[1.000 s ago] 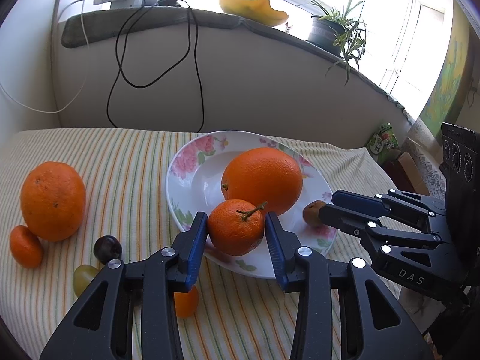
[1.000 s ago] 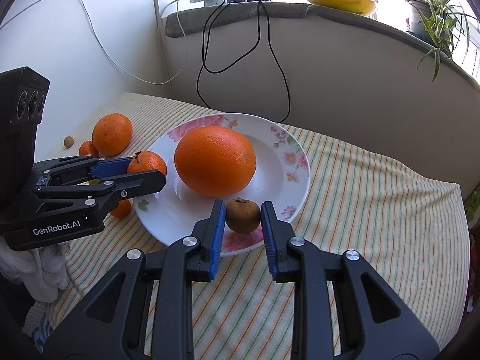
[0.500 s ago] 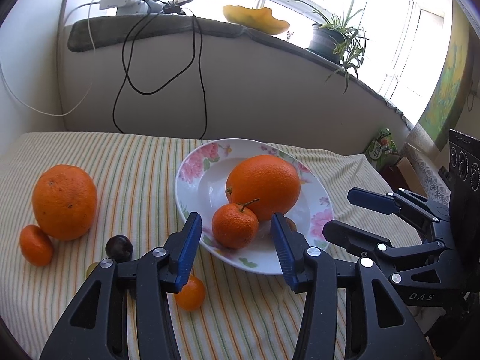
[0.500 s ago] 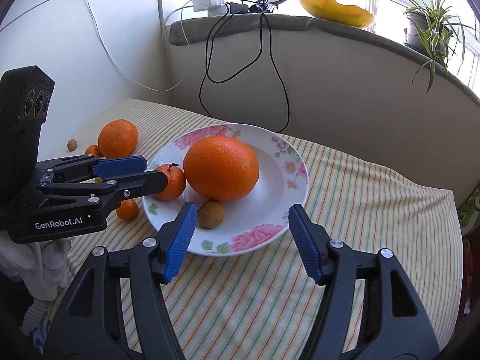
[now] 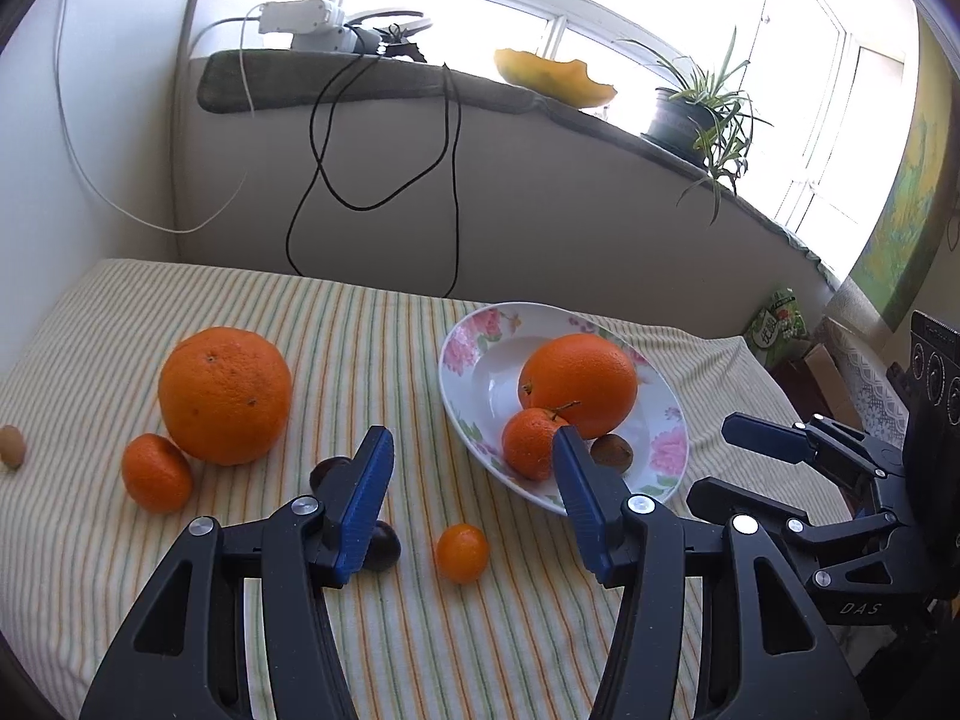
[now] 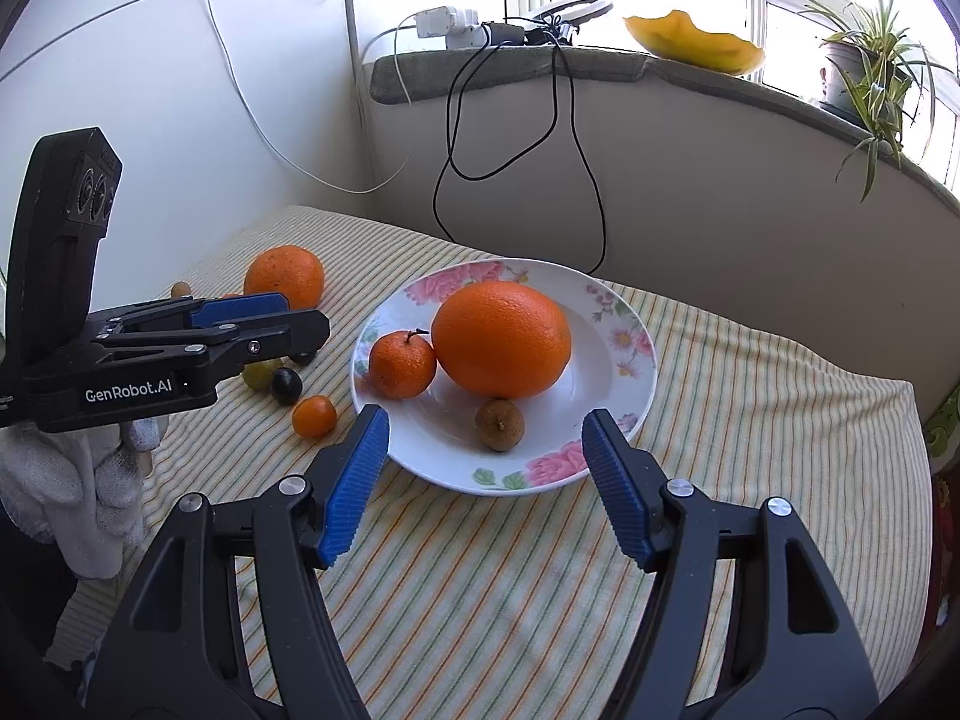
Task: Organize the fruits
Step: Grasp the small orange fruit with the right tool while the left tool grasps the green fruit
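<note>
Jaws of left gripper (image 5: 471,492) and right gripper (image 6: 486,480) held wide, nothing gripped. Orange (image 6: 501,347), mandarin (image 6: 402,363), brown fruit (image 6: 500,425) seen on plate (image 6: 624,396).

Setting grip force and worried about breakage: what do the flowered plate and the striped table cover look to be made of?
Plate: likely glazed ceramic or porcelain; glossy white with printed pink flowers and sharp highlights, though melamine can't be ruled out. Table cover: woven fabric, matte, with wrinkles and a soft draped edge.

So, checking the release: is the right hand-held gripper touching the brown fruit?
Apart. Right wrist view shows the right hand-held gripper open, bare plate between its fingers and the brown fruit.
</note>
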A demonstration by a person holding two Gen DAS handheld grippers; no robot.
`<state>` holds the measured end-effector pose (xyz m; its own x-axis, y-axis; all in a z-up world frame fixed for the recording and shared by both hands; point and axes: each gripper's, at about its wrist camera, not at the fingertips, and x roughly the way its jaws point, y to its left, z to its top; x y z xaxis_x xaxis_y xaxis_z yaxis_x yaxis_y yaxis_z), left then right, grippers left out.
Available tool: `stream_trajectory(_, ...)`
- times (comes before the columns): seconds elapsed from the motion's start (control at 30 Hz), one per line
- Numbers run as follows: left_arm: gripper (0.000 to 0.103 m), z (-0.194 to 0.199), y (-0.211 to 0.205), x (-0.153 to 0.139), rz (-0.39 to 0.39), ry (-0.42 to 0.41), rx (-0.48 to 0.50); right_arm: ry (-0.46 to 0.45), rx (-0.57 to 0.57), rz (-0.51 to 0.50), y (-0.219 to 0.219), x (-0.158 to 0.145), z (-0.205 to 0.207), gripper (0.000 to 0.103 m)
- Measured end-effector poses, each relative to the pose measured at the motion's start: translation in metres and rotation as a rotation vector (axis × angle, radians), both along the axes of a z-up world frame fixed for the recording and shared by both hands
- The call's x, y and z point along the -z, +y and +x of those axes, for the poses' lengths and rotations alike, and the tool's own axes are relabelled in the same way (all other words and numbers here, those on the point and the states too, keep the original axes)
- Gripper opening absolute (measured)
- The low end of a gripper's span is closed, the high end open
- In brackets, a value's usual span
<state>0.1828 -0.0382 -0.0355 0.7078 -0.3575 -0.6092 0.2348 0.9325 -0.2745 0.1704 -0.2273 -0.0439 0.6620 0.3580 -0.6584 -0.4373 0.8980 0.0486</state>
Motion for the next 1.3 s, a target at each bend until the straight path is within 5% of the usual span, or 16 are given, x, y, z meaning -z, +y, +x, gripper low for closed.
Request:
stream_trajectory(0.6,0.054,-0.034,0.084,0.020,-0.002,0.026,-0.137,0.043,-0.121,0.041,0.048,0.005,-0.023,0.070)
stream_trajectory(0.9,0.048,-0.035,0.090,0.034,-0.005,0.059,-0.112,0.100,-0.160,0.047,0.073,0.023,-0.022,0.069)
stream_trajectory(1.07,0.047,-0.028,0.075,0.037,-0.004,0.067,-0.057,0.154,-0.166,0.065,0.082,0.034,-0.014,0.050)
stream_trajectory(1.3,0.041,-0.016,0.067,0.044,-0.002,0.096,-0.032,0.177,-0.144,0.037,0.091,0.044,-0.006,0.044)
